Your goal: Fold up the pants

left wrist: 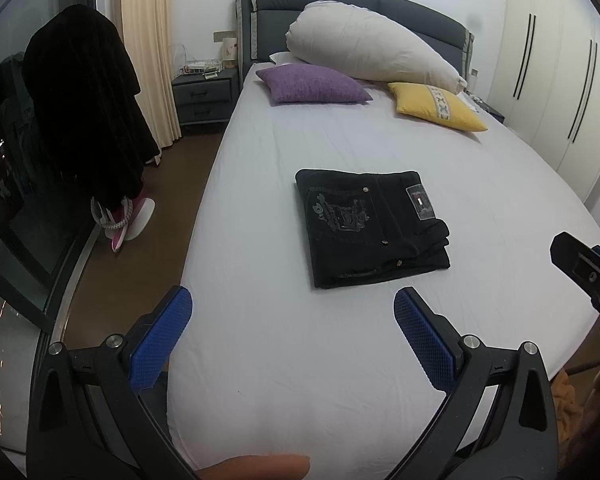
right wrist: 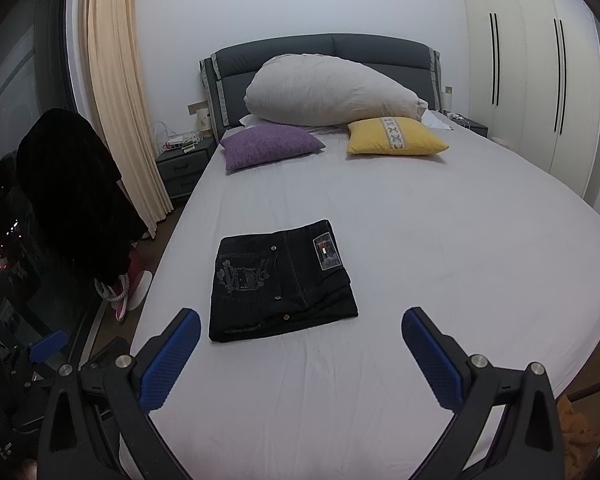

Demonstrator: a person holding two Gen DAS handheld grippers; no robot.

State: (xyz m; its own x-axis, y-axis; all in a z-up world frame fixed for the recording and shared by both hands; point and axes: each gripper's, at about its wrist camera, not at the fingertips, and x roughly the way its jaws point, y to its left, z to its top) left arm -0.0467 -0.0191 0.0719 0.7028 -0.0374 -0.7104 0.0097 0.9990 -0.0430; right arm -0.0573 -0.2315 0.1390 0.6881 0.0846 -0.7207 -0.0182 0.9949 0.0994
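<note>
**Inspector:** Left wrist view showed your pants (left wrist: 369,226) folded into a compact block mid-bed (left wrist: 260,160), ahead of the left tongs (left wrist: 292,335), which were spread and empty.

**Operator:** And the right?

**Inspector:** Your right tongs (right wrist: 300,354) were likewise agape, holding nothing; the pants (right wrist: 282,280) lay ahead-left, long edge crosswise, neither tongs clearly nearer.

Dim, cool, even indoor light; soft shadows around the bed (left wrist: 339,152); heavy fisheye bending and dark vignette beyond it; sharp focus.
</note>
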